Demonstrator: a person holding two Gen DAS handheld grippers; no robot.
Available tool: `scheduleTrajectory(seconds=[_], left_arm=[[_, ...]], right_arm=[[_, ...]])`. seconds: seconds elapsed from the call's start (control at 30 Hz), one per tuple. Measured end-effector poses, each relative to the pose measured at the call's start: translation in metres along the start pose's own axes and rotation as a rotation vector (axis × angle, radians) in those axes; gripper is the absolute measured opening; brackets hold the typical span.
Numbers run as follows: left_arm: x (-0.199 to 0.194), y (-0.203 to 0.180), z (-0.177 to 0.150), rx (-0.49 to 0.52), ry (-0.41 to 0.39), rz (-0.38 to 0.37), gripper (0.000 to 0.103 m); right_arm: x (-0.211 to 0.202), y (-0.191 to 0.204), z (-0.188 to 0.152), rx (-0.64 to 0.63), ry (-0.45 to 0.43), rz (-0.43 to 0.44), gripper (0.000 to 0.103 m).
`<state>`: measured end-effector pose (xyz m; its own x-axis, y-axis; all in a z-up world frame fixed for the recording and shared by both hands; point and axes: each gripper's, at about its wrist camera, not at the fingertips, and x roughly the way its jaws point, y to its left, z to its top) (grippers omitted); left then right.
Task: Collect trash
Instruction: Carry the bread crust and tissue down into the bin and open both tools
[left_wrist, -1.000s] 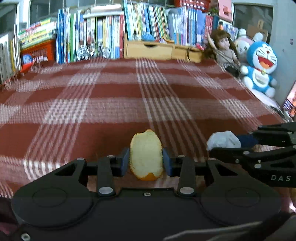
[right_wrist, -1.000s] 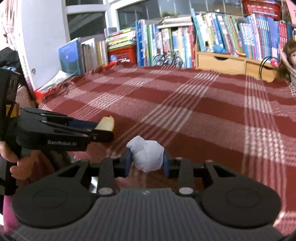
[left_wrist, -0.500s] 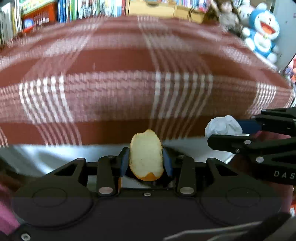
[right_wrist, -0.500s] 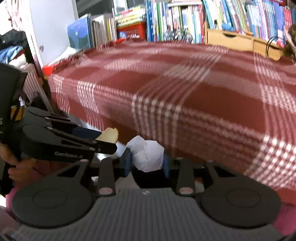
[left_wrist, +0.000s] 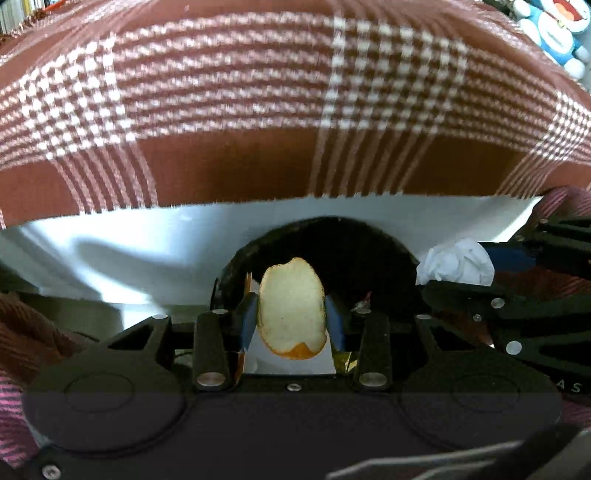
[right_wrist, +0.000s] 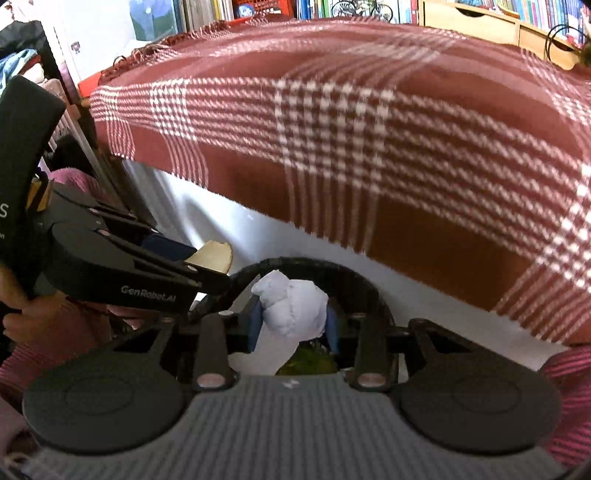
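Observation:
My left gripper (left_wrist: 291, 317) is shut on a piece of orange peel (left_wrist: 291, 310), pale pith side facing the camera. My right gripper (right_wrist: 293, 321) is shut on a crumpled white tissue (right_wrist: 293, 308). Both hang over the dark round mouth of a black bin (left_wrist: 343, 254) below the table's front edge. In the left wrist view the tissue (left_wrist: 456, 262) and the right gripper's fingers (left_wrist: 517, 291) come in from the right. In the right wrist view the left gripper's fingers (right_wrist: 155, 269) and the peel (right_wrist: 212, 254) come in from the left. Some colourful scraps (right_wrist: 310, 363) lie inside the bin.
A red-and-white plaid cloth (left_wrist: 258, 110) covers the table and hangs over a white front panel (left_wrist: 129, 251). Books (right_wrist: 332, 7) and a wooden drawer box (right_wrist: 476, 18) stand at the far side. A blue plush toy (left_wrist: 554, 29) sits far right. A hand (right_wrist: 22, 317) holds the left gripper.
Both grippers have dropped from above the tabletop to below its front edge, over the black bin. Each still holds its piece of trash.

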<state>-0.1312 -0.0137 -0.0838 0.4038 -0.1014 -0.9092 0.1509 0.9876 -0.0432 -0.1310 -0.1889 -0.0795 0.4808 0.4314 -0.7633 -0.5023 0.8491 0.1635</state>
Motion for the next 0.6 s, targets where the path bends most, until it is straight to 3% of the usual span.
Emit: scheduleTrajectory(seconds=[0.6], left_arm=[[0.014, -0.004, -0.005, -0.007, 0.047, 0.006, 0.038]], right_arm=[[0.013, -0.003, -0.008, 0.008, 0.055, 0.004, 0.047]])
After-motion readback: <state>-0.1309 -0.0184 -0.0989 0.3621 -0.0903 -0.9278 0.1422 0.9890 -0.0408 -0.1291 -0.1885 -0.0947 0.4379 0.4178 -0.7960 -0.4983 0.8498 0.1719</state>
